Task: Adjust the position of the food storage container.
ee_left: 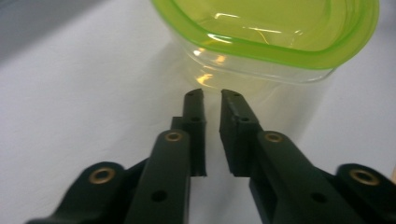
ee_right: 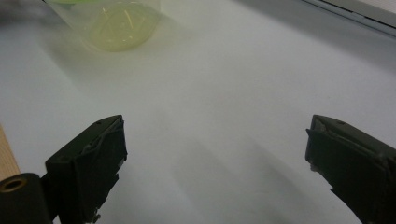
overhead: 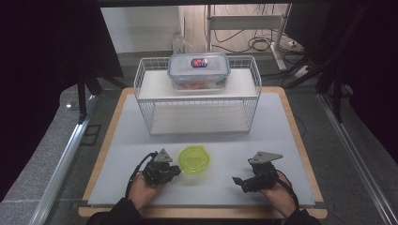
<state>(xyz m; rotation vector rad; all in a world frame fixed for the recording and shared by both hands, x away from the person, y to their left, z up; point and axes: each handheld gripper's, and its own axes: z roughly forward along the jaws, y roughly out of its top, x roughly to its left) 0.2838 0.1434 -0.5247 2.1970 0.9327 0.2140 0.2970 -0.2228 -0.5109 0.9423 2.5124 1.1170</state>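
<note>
Just beside the green-lidded tub (ee_left: 261, 42), left gripper (ee_left: 212, 93) barely parted, apparently empty; right gripper (ee_right: 215, 154) wide open.

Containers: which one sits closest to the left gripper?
The round green-lidded container on the mat, just off the left gripper. The other, a rectangular blue-rimmed box, sits far back on the wire rack.

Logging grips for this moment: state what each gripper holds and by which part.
Nothing is held. The left gripper has its jaws slightly apart, just short of the green-lidded container. The right gripper has wide jaws over bare table.
</note>
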